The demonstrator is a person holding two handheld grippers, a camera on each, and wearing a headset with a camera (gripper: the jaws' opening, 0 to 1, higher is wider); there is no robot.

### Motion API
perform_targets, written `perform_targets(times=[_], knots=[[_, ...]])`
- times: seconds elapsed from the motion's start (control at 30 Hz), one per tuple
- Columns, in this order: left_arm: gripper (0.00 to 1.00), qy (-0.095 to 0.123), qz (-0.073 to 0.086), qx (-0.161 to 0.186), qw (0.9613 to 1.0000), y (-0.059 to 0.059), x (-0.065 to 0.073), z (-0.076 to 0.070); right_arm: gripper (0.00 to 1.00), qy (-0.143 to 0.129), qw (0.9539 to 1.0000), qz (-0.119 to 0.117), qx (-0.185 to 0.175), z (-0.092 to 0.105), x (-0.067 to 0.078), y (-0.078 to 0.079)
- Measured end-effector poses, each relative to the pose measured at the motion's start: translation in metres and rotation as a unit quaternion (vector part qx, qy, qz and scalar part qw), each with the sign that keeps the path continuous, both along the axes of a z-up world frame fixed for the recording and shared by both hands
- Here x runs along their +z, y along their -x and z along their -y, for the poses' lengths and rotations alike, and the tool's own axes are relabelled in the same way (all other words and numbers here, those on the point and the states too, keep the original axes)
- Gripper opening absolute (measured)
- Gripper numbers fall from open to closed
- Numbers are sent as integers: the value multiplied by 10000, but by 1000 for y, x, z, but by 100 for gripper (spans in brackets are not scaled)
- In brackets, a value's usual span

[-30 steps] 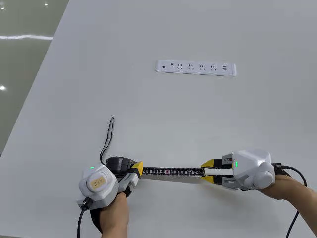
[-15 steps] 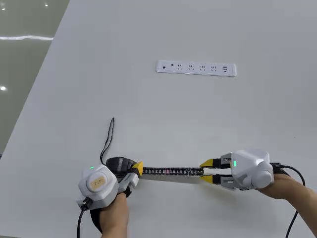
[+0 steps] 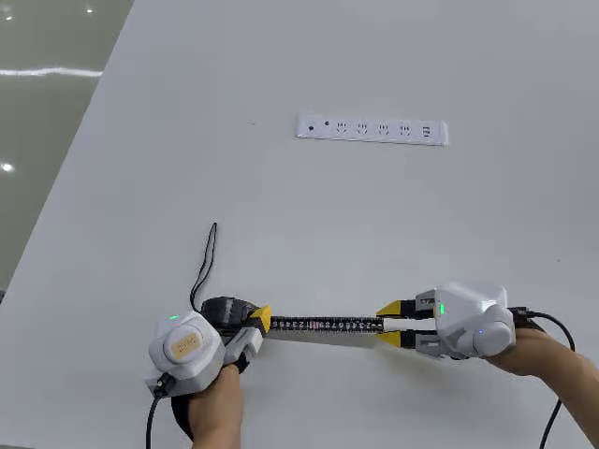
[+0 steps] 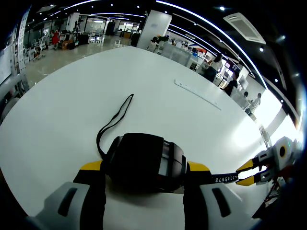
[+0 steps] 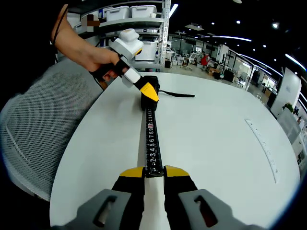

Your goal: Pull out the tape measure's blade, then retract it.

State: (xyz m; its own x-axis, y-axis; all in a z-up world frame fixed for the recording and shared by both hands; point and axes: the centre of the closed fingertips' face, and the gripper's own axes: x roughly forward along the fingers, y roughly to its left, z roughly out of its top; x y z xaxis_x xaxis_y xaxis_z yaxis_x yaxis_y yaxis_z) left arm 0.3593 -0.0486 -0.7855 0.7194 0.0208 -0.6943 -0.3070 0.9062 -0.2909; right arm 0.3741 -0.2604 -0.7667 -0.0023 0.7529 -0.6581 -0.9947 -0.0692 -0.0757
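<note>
While left tongs [image 4: 145, 166] clamp the case [image 3: 225, 309], right tongs [image 5: 154, 171] pinch the blade [image 5: 150, 139].

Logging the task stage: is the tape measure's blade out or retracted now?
Out. The blade runs from the black case in the left claw to the right claw, shut on its tip; its numbers show.

Power strip [image 3: 372, 129] lies flat — on white table [image 3: 281, 65].

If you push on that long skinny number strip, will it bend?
Probably bendy: the blade looks thin and flat, held straight between the case and the right gripper. Pushed down, it would likely buckle. Let go, it may snap back into the case.
</note>
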Motion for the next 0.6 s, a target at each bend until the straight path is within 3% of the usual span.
perform_targets(times=[0.6], knots=[[63,44,7,2,10000,1,0,-1,13,-4,10000,-8,68,-7,1,2]])
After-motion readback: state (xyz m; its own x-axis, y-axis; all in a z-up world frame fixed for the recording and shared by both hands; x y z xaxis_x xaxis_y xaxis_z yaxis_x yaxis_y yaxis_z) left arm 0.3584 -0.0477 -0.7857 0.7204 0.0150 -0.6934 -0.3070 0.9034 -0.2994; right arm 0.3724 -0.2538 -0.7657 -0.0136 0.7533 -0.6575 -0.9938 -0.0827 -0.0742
